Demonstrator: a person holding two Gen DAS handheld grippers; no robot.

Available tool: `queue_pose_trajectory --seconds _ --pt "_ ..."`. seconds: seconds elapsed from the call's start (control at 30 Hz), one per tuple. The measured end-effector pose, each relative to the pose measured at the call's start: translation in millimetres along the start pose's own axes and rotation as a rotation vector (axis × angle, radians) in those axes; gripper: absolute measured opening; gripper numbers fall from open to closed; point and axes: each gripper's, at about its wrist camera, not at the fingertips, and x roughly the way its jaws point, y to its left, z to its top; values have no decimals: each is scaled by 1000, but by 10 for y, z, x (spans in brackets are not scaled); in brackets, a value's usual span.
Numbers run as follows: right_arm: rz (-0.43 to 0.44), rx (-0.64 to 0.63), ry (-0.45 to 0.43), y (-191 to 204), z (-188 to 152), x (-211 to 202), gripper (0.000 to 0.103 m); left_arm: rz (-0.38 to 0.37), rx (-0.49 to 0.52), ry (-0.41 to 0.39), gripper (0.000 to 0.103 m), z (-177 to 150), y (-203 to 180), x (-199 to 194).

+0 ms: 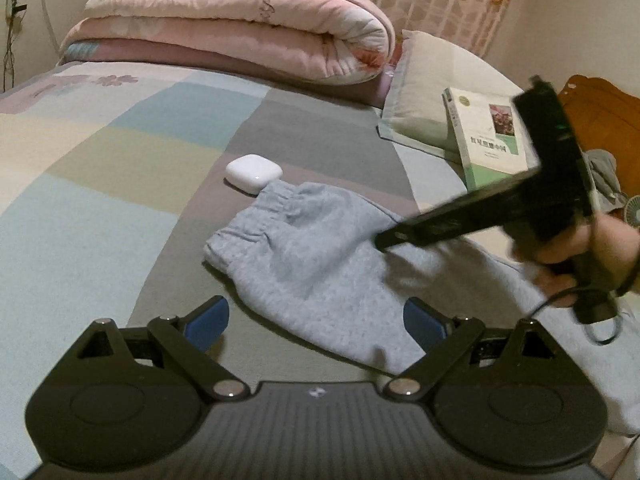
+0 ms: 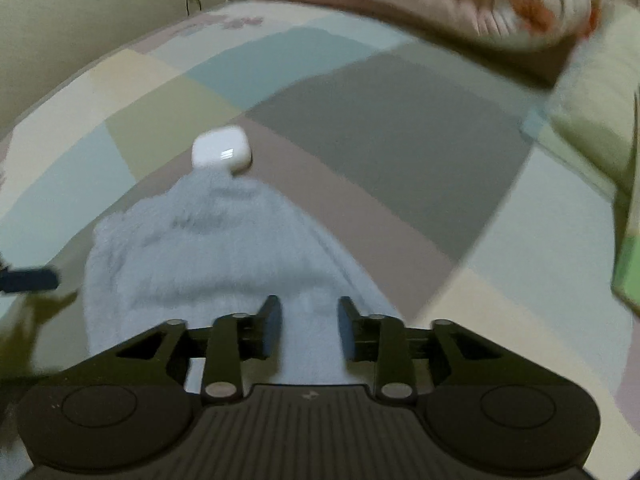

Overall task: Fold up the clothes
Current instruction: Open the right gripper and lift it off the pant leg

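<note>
A pair of light grey sweatpants [image 1: 316,256] lies flat on the bed [image 1: 100,152], over a sheet of pastel squares. The gathered waistband points toward the far side of the bed, and the legs run back toward the person at the right.

A small white case [image 1: 253,173] sits on the sheet right at the waistband's far corner, touching it or very nearly so. Farther back, a folded pink quilt [image 1: 240,36] is stacked along the head of the bed. To its right lies a pale pillow [image 1: 424,92], and a book with a green and white cover [image 1: 486,140] leans against it. None of these rests on the sweatpants.

The left tool [image 1: 316,320] hangs over the near edge of the sweatpants with its blue pads spread wide and nothing between them.

The right tool [image 2: 308,328] is held by a hand [image 1: 568,252] at the right and reaches in low over the middle of the sweatpants. In its own blurred view its pads stand partly apart, with grey cloth seen below the gap and nothing clamped. The tip of the left tool shows at the left edge of that view.
</note>
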Motion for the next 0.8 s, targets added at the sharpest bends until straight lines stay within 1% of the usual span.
queue_pose_trajectory --seconds 0.03,0.1,0.17,0.23,0.3,0.37,0.43,0.57,0.67,0.77,0.8 --pt "-5 -6 -17 29 31 21 52 4 -2 0 94 -1 7 4" --pt "4 -4 -21 41 75 -18 52 13 -4 0 94 -5 22 5" --pt "14 -10 -34 7 56 -186 52 15 -12 -4 94 -3 42 -2" --pt "8 7 -43 -102 -44 -465 52 13 -15 -10 94 1 42 -11" --pt "-9 45 -40 -244 -213 -755 53 8 -7 -12 94 3 15 -11" --pt "-37 85 -24 -389 -451 -1012 54 4 8 -10 94 0 -26 -1" --pt "-66 120 16 -510 -740 -1179 54 5 25 -4 94 -4 -79 22" --pt "-170 183 91 -722 -1180 -1243 54 10 67 7 94 -28 -192 67" --pt "-220 300 80 -966 -1372 -1308 54 15 97 11 94 -48 -263 88" --pt "-215 449 87 -1184 -1555 -1373 54 7 101 8 94 -60 -273 92" --pt "-223 478 104 -1224 -1607 -1361 54 5 100 10 94 -62 -271 101"
